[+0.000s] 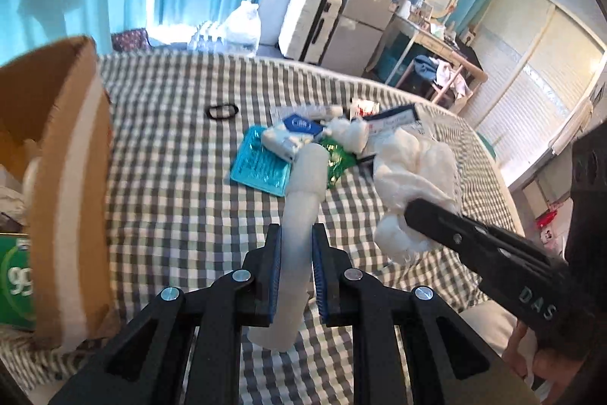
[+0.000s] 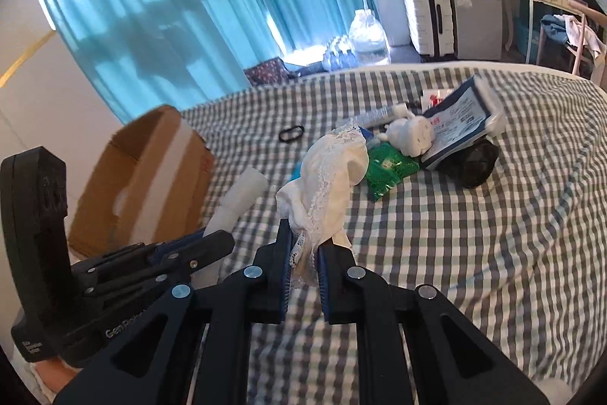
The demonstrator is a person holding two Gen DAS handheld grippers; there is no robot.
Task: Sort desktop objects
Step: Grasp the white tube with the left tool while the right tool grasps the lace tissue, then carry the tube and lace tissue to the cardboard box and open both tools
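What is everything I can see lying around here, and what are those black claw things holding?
Cardboard box: one, brown, left on the checked bedspread.
Hair tie: one, black, lying apart from the pile.
Teal packet: one, in the pile.
Green packet: one, in the pile.
Plush toy: one, white, in the pile.
Blue-edged pouch: one, propped on a black bundle.
White tube: one, in the left gripper.
White lacy cloth: one, in the right gripper.
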